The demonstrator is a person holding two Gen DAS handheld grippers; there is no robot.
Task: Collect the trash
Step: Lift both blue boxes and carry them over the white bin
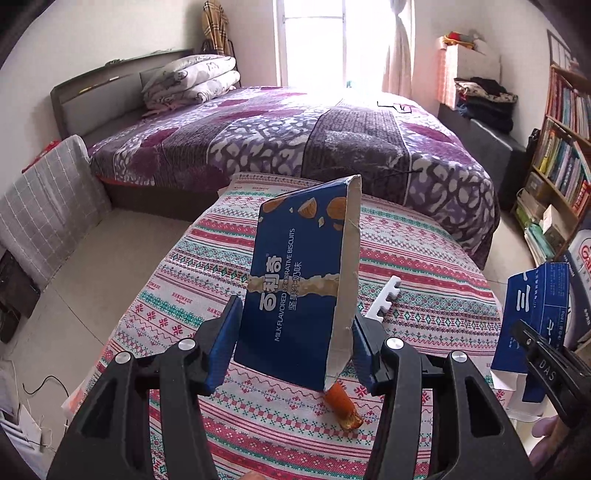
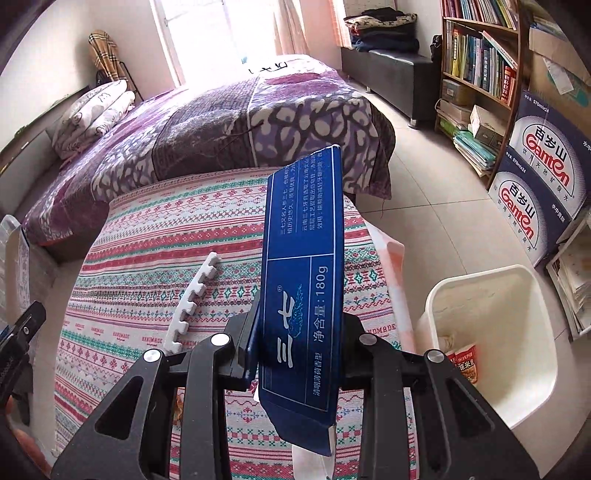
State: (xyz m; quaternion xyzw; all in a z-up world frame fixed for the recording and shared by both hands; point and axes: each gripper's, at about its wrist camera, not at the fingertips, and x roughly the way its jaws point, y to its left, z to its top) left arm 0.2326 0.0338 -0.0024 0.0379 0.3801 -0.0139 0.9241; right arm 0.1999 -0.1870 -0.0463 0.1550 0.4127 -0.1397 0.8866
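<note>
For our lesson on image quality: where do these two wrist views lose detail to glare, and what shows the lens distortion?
Left wrist view: the window is blown out white, washing over the far end of the purple bedspread; the bookshelf bows at the edge. Right wrist view: the window again overexposes, while the toothpaste box print stays sharp; black corners show the fisheye circle.

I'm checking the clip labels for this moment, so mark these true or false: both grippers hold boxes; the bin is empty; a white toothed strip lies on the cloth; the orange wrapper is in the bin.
1. Both grippers hold boxes: true. The left gripper clamps the biscuit box; the right gripper clamps the toothpaste box.
2. The bin is empty: false, a red packet lies inside.
3. The white toothed strip lies on the cloth: true.
4. The orange wrapper is in the bin: false, it lies on the cloth.
</note>
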